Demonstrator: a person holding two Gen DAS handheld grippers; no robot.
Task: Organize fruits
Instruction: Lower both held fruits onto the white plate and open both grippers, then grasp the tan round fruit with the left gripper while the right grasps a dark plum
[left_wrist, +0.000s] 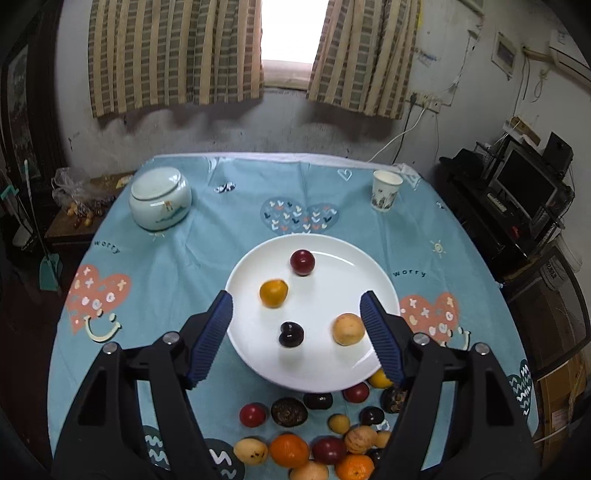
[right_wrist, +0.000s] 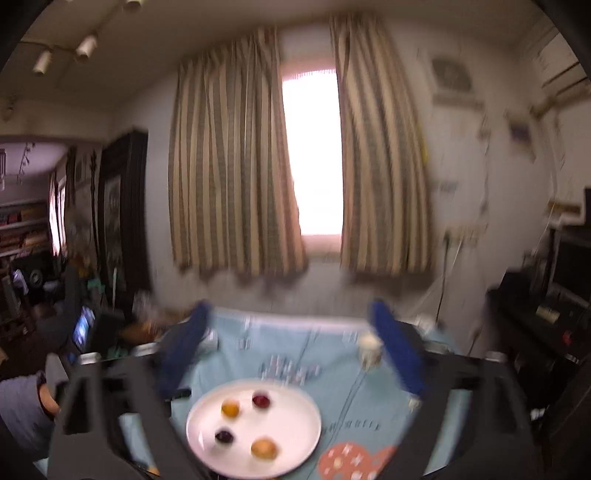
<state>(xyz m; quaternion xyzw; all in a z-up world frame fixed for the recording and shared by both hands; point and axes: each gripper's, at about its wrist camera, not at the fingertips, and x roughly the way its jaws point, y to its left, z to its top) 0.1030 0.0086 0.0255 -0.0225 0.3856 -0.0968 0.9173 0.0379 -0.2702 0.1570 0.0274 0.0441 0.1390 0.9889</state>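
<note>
Fruit: four on plate (left_wrist: 332, 373) mid-table; loose pile (left_wrist: 314, 435) on cloth just near side of it. My left gripper (left_wrist: 297, 308) above plate's near half, jaws wide, empty. My right gripper (right_wrist: 290, 317) raised, jaws wide, empty; view blurred.

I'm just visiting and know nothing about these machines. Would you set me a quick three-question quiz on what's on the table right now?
1. True or false: the white plate holds four fruits.
2. Multiple choice: the left tool is
A) shut on the orange fruit
B) open and holding nothing
C) shut on the paper cup
3. Fill in: the pile of loose fruit lies on the blue tablecloth, on the side of the plate ______ the camera.

Key:
1. True: dark red, orange, nearly black and pale tan.
2. B
3. Nearest. The lidded ceramic jar and the cup stand at the far side.
</note>
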